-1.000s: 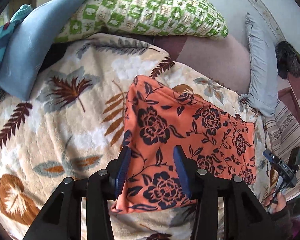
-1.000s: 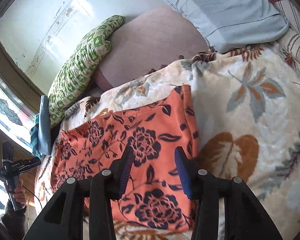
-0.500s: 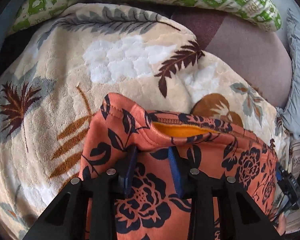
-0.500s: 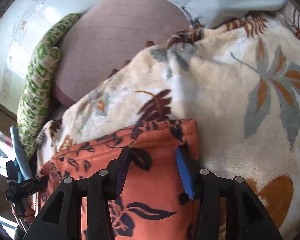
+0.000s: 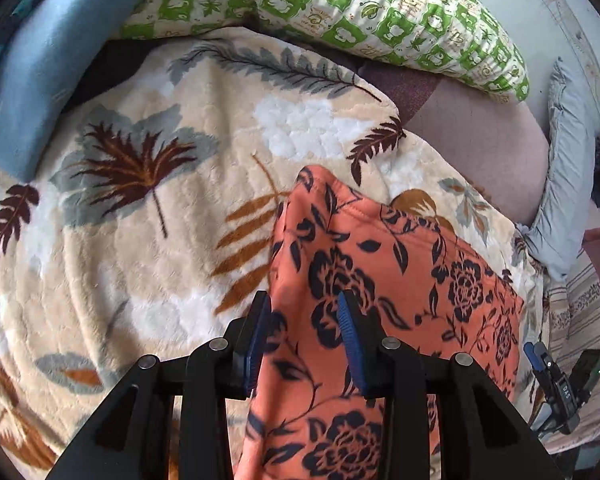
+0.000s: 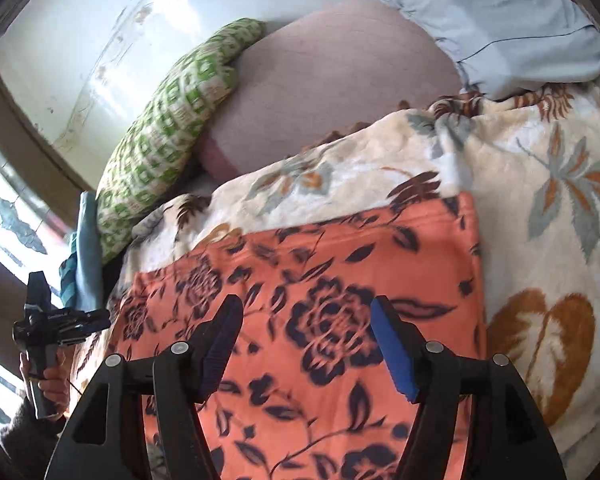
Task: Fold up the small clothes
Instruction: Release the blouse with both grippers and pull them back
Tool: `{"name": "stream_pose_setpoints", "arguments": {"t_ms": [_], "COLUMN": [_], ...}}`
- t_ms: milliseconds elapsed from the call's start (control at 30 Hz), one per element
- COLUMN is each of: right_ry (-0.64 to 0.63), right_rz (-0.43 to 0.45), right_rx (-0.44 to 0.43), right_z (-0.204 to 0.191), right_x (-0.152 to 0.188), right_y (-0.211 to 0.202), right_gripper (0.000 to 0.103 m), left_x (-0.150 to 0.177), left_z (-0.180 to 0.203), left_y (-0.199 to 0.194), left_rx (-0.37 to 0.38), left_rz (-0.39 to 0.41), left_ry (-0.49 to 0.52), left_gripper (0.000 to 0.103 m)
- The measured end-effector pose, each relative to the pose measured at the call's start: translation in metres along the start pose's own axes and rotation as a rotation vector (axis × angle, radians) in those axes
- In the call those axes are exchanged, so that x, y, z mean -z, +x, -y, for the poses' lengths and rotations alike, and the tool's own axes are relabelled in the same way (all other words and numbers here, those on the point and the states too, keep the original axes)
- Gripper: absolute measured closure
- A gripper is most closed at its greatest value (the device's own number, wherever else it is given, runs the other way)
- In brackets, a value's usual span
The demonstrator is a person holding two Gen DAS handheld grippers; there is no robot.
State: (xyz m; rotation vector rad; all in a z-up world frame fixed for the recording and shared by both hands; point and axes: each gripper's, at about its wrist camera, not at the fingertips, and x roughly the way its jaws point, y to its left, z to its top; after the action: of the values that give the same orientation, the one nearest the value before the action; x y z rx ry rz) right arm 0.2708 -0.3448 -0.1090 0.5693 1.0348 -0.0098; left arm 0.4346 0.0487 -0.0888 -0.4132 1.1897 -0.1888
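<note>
This is a bedroom in a home. A soft leaf-printed blanket (image 5: 148, 240) covers the bed, with a green checked pillow (image 5: 340, 12), a blue pillow (image 6: 512, 28), and a window (image 6: 4, 216) nearby.

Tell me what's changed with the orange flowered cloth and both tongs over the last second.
Half a second ago both tongs were closed in on the far hem of the orange floral cloth, lifting it. Now the left tongs and right tongs are open and pulled back, and the cloth lies released on the leaf-print blanket. The green pillow and blanket stayed put.
</note>
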Motion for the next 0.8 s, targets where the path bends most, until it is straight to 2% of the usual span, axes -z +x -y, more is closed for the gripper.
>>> {"name": "stream_pose_setpoints", "arguments": {"t_ms": [67, 133, 200, 267, 333, 400, 467, 567, 700, 800], "right_ry": [-0.018, -0.018, 0.001, -0.013, -0.036, -0.04, -0.072, -0.124, -0.066, -0.078], "right_rz": [-0.024, -0.071, -0.126, -0.146, -0.15, -0.14, -0.124, -0.12, -0.174, -0.149], "right_rx": [-0.016, 0.003, 0.048, 0.095, 0.131, 0.117, 0.147, 0.2, 0.254, 0.277], "right_z": [-0.012, -0.018, -0.017, -0.019, -0.029, -0.037, -0.044, -0.051, -0.038, -0.037], "right_x": [0.022, 0.04, 0.055, 0.062, 0.061, 0.063, 0.068, 0.082, 0.1, 0.109], "right_y": [0.0, 0.011, 0.024, 0.031, 0.026, 0.014, 0.004, -0.004, 0.005, 0.008], "right_gripper": [0.035, 0.034, 0.034, 0.034, 0.034, 0.032, 0.02, 0.019, 0.019, 0.017], "left_x": [0.022, 0.042, 0.055, 0.068, 0.074, 0.08, 0.087, 0.101, 0.123, 0.145], "left_z": [-0.006, -0.013, -0.021, -0.031, -0.033, -0.028, -0.021, -0.009, 0.007, 0.02], "left_y": [-0.008, -0.012, 0.001, 0.01, -0.004, -0.017, -0.029, -0.05, -0.075, -0.096], "left_rx": [-0.006, -0.053, -0.101, -0.107, -0.095, -0.101, -0.107, -0.124, -0.166, -0.205], "left_rz": [0.003, 0.01, -0.028, -0.065, -0.014, 0.02, 0.056, 0.104, 0.154, 0.189], "left_ry": [0.033, 0.047, 0.018, -0.042, -0.091, -0.106, -0.09, -0.058, -0.006, 0.042], "left_gripper": [0.065, 0.062, 0.061, 0.059, 0.059, 0.061, 0.06, 0.059, 0.057, 0.056]}}
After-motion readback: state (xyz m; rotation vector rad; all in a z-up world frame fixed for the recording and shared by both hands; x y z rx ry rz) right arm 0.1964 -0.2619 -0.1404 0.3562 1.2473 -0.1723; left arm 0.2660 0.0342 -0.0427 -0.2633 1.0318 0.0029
